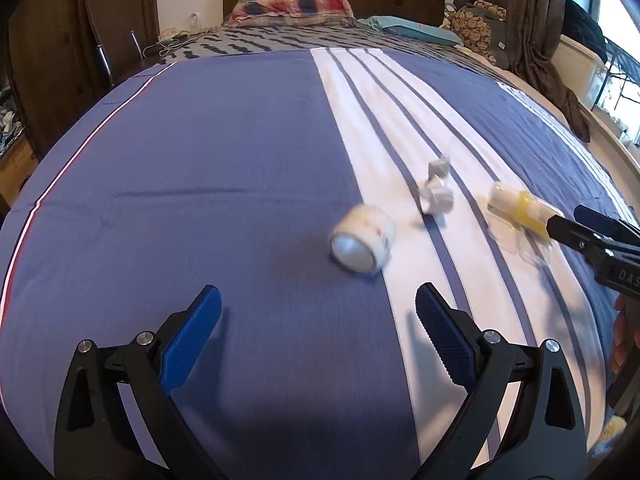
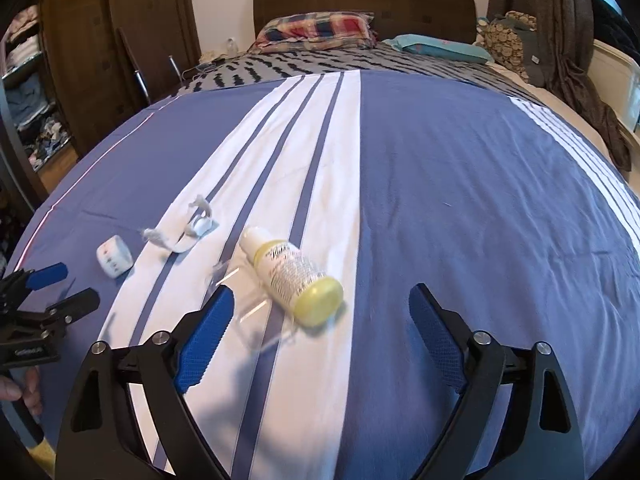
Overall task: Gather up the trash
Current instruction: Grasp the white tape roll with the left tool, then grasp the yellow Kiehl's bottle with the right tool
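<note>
A small white tape roll [image 1: 362, 242] lies on its side on the blue bedspread, just ahead of my open left gripper [image 1: 318, 312]. Crumpled white paper scraps [image 1: 436, 192] lie beyond it on the white stripe. A yellow-and-white bottle [image 1: 520, 206] lies on its side to the right, beside a clear plastic piece [image 1: 520, 246]. In the right wrist view the bottle [image 2: 294, 274] lies just ahead of my open right gripper [image 2: 322, 308], with the clear plastic [image 2: 248, 300] by its left finger, the scraps [image 2: 192, 226] and tape roll [image 2: 115, 258] further left.
The bedspread [image 2: 460, 220] is blue with white stripes. Pillows [image 2: 316, 30] and a headboard stand at the far end. A wardrobe [image 2: 100, 48] is on the left, curtains and a window on the right. The other gripper shows at each view's edge [image 1: 592, 232] [image 2: 52, 292].
</note>
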